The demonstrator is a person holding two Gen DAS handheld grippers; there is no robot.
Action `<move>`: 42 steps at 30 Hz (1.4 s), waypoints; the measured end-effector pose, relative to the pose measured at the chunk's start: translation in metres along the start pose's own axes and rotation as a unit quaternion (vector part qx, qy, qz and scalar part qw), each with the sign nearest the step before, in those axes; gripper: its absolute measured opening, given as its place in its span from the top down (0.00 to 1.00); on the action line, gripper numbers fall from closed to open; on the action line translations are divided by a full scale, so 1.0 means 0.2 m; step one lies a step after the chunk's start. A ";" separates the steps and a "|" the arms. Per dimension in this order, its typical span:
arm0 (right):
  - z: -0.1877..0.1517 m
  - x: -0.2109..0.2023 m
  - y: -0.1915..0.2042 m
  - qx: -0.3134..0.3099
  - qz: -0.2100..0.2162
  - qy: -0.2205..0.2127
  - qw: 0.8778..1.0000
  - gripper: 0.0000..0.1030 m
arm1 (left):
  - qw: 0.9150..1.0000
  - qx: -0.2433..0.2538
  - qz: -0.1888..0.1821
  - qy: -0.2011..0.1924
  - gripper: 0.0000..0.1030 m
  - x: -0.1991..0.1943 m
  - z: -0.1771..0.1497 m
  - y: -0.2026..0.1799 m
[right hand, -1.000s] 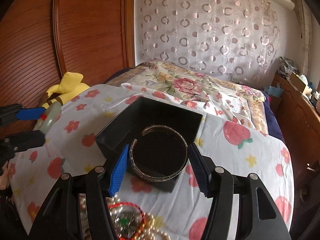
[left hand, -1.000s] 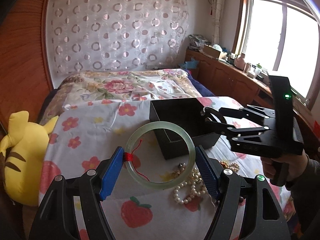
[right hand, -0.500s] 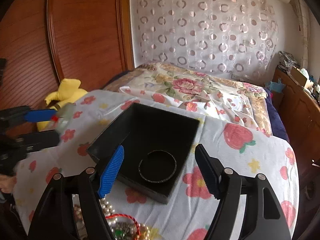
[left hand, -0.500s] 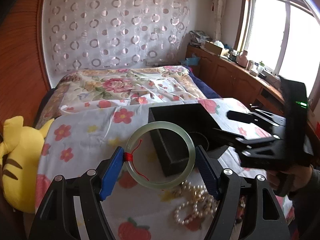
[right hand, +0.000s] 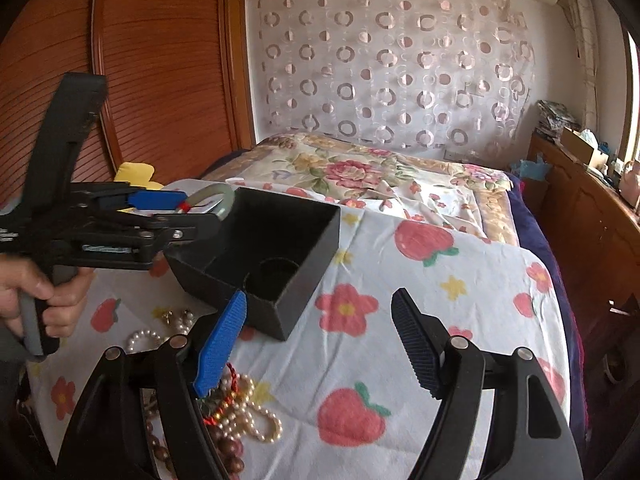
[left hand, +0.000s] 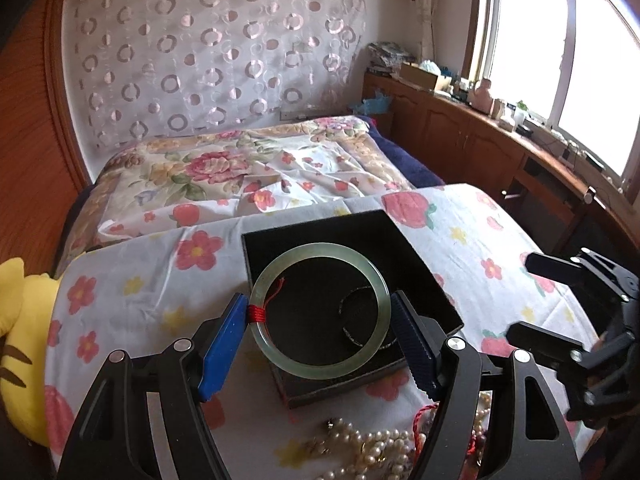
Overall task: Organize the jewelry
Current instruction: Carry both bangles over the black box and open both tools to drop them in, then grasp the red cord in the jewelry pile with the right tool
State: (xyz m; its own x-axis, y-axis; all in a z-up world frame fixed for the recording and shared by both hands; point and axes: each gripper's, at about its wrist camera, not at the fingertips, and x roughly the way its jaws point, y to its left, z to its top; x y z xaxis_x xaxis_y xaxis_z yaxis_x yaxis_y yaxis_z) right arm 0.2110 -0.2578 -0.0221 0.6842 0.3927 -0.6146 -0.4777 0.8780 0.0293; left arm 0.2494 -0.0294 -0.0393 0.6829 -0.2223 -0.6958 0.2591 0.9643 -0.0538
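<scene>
My left gripper [left hand: 320, 334] is shut on a pale green jade bangle [left hand: 376, 280] with a red thread and holds it over the open black box [left hand: 424, 256]. A dark metal cuff bracelet [left hand: 352, 338] lies inside the box. In the right wrist view the left gripper [right hand: 188, 216] and bangle [right hand: 226, 200] hang over the box's left rim [right hand: 320, 236]. My right gripper [right hand: 318, 346] is open and empty, in front of the box; it shows at the right of the left wrist view [left hand: 540, 300].
A pile of pearl necklaces and red beads [left hand: 372, 444] lies on the strawberry cloth [right hand: 460, 300] in front of the box; it also shows in the right wrist view [right hand: 236, 416]. A yellow plush toy [left hand: 20, 332] sits at the left. A wooden cabinet [left hand: 500, 152] runs along the right.
My right gripper opened, left the cuff bracelet in the box, and pulled back. My left gripper moved the jade bangle right, over the box.
</scene>
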 end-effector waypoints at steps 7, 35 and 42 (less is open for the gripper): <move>-0.06 -0.04 0.00 0.005 0.008 -0.003 1.000 0.25 | 1.000 0.005 0.006 0.009 0.32 0.04 -0.01 -0.02; -0.20 0.00 0.39 -0.050 0.096 0.047 0.993 0.42 | 0.996 -0.052 0.021 -0.065 0.07 -0.47 -0.63 0.19; -0.19 0.15 0.50 -0.089 0.090 0.089 0.988 0.56 | 0.997 -0.054 0.019 -0.051 0.07 -0.53 -0.72 0.21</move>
State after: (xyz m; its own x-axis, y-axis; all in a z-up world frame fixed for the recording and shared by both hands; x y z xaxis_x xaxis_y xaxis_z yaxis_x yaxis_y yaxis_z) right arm 0.1625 -0.1682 -0.0671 0.4792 0.4695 -0.7416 -0.6824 0.7307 0.0217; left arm 0.0901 0.0559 -0.0700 0.7588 -0.1927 -0.6221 0.1600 0.9811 -0.1087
